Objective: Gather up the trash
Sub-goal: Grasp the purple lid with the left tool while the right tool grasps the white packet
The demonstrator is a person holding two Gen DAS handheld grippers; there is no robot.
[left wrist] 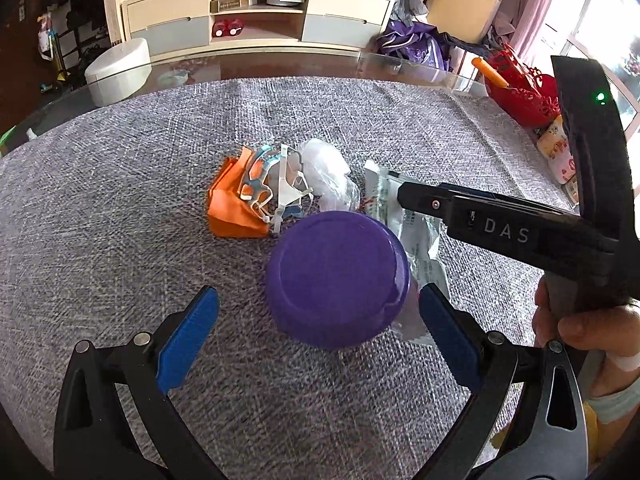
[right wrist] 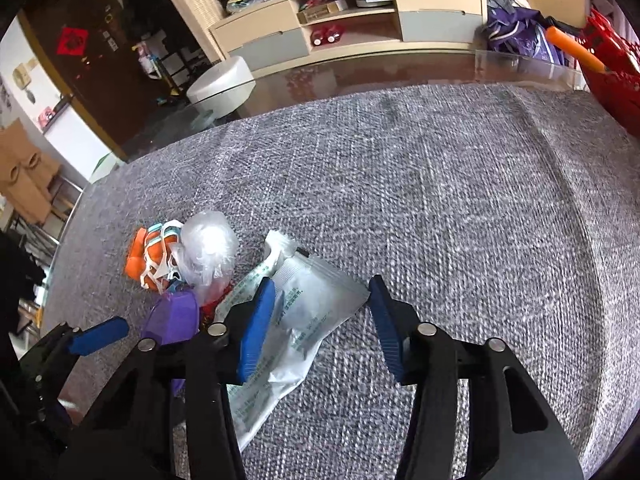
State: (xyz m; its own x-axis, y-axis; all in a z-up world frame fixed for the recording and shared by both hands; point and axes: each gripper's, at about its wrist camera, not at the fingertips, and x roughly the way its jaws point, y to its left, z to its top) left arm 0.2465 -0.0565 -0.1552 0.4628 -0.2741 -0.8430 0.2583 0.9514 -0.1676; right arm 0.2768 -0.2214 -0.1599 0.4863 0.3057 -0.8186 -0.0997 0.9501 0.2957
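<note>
A purple bowl (left wrist: 338, 278) lies upside down on the grey cloth, between the open fingers of my left gripper (left wrist: 320, 332); neither pad touches it. Behind it lie an orange mask (left wrist: 232, 208), a blue-and-white plastic frame (left wrist: 272, 184) and a crumpled clear bag (left wrist: 328, 172). A white wrapper (right wrist: 296, 320) lies to the bowl's right. My right gripper (right wrist: 320, 320) is open over the wrapper, its left pad above it. The bowl (right wrist: 174, 318) and the left gripper's blue pad (right wrist: 98, 336) show at left in the right wrist view.
The grey woven cloth (right wrist: 460, 208) covers a glass table. A red basket (left wrist: 520, 84) with an orange stick stands at the far right edge. A white round stool (left wrist: 118, 70) and a cream cabinet (left wrist: 256, 16) stand beyond the table.
</note>
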